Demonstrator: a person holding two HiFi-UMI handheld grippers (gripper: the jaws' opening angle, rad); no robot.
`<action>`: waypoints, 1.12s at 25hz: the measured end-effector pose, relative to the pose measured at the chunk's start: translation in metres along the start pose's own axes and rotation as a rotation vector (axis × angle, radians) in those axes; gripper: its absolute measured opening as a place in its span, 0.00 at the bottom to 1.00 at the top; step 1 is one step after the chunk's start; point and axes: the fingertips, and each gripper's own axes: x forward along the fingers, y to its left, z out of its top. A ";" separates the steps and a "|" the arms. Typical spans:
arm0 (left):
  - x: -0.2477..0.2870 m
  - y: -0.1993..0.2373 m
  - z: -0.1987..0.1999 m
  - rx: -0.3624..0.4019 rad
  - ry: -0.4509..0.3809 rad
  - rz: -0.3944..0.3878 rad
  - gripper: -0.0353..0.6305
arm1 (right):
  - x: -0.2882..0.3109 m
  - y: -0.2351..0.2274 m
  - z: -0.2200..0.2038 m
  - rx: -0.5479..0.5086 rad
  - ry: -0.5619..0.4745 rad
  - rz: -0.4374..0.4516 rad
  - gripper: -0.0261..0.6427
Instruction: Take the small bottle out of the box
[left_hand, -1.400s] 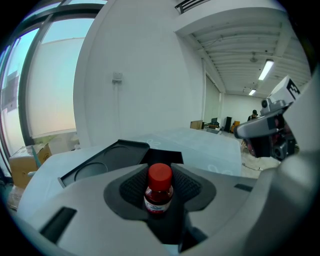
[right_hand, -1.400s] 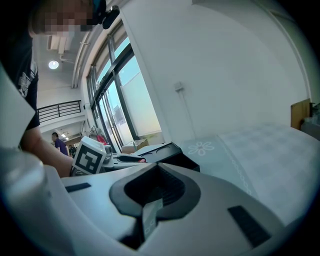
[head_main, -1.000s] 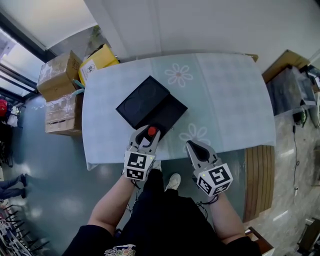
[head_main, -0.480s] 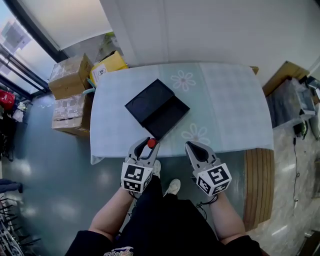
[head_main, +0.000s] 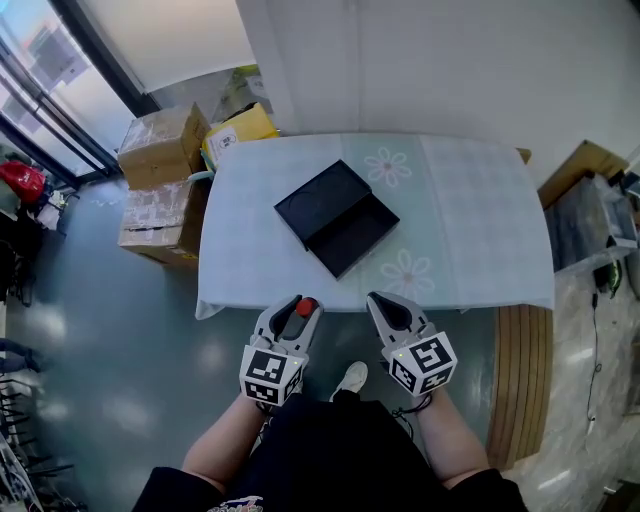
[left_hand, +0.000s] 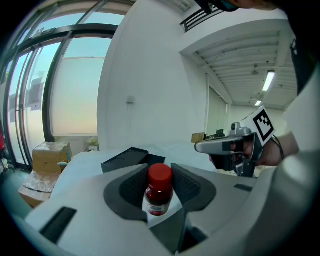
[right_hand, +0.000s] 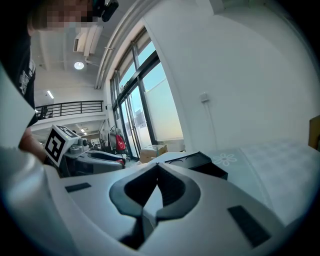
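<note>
My left gripper is shut on a small bottle with a red cap and dark red contents. In the left gripper view the bottle stands upright between the dark pads. It hangs just in front of the table's near edge, away from the black box, which lies open on the pale blue tablecloth. The box also shows beyond the bottle. My right gripper is level with the left one, shut and empty, its jaw tips meeting. The box lies ahead of it.
Cardboard boxes and a yellow box stand on the floor by the table's far left corner. A slatted wooden bench is at the right. Both grippers are over the grey floor, near the person's legs and a shoe.
Both grippers have drawn back from the table's near edge toward the person. The bottle stays in the left gripper, now farther from the box. The head camera has tilted.
</note>
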 end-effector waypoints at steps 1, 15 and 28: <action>-0.004 0.002 -0.001 -0.004 0.000 0.000 0.29 | 0.002 0.004 -0.002 0.004 0.004 0.000 0.07; -0.046 0.029 -0.010 0.002 -0.013 -0.103 0.29 | 0.015 0.065 -0.017 0.012 0.038 -0.083 0.07; -0.082 0.049 -0.026 0.026 -0.013 -0.214 0.29 | 0.017 0.113 -0.034 0.042 0.036 -0.195 0.07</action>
